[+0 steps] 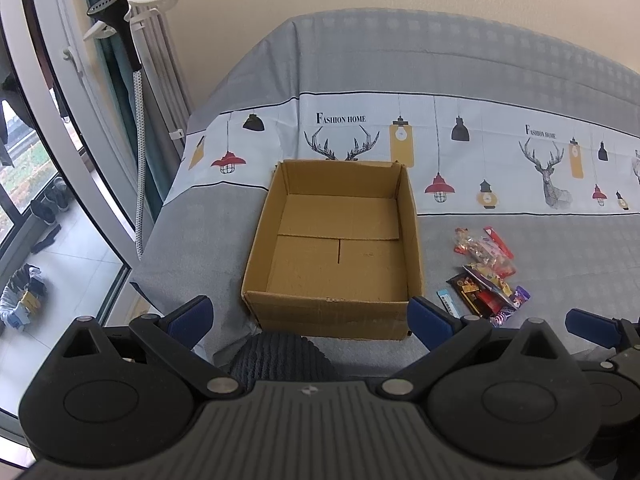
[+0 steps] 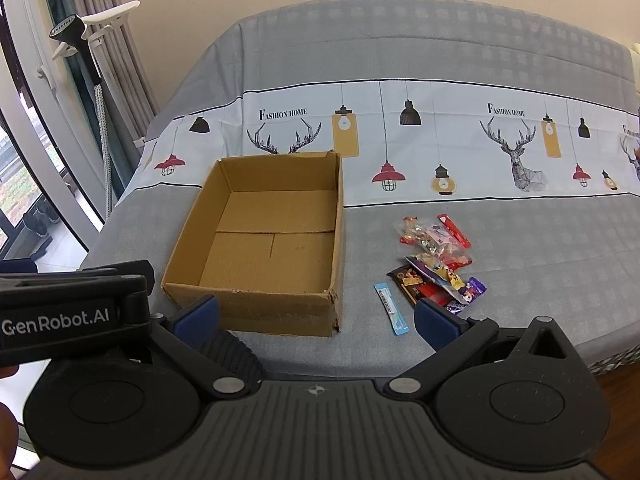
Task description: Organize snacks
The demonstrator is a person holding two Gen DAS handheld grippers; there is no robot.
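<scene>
An open, empty cardboard box (image 1: 336, 248) (image 2: 264, 240) sits on a bed with a grey patterned cover. Right of it lies a small pile of snack packets (image 1: 486, 272) (image 2: 438, 260): red and clear candy wrappers, a dark chocolate bar, a purple packet. A light blue stick packet (image 2: 391, 309) (image 1: 448, 303) lies apart, between pile and box. My left gripper (image 1: 310, 316) is open, hovering before the box's near wall. My right gripper (image 2: 316, 320) is open too, held low in front of the box's right corner, with nothing between its fingers.
The bed cover (image 2: 520, 240) has a white band printed with lamps and deer. A garment steamer (image 1: 120, 20) on a pole stands at the left by curtains and a glass door. A dark ribbed cushion (image 1: 280, 360) lies just below the box.
</scene>
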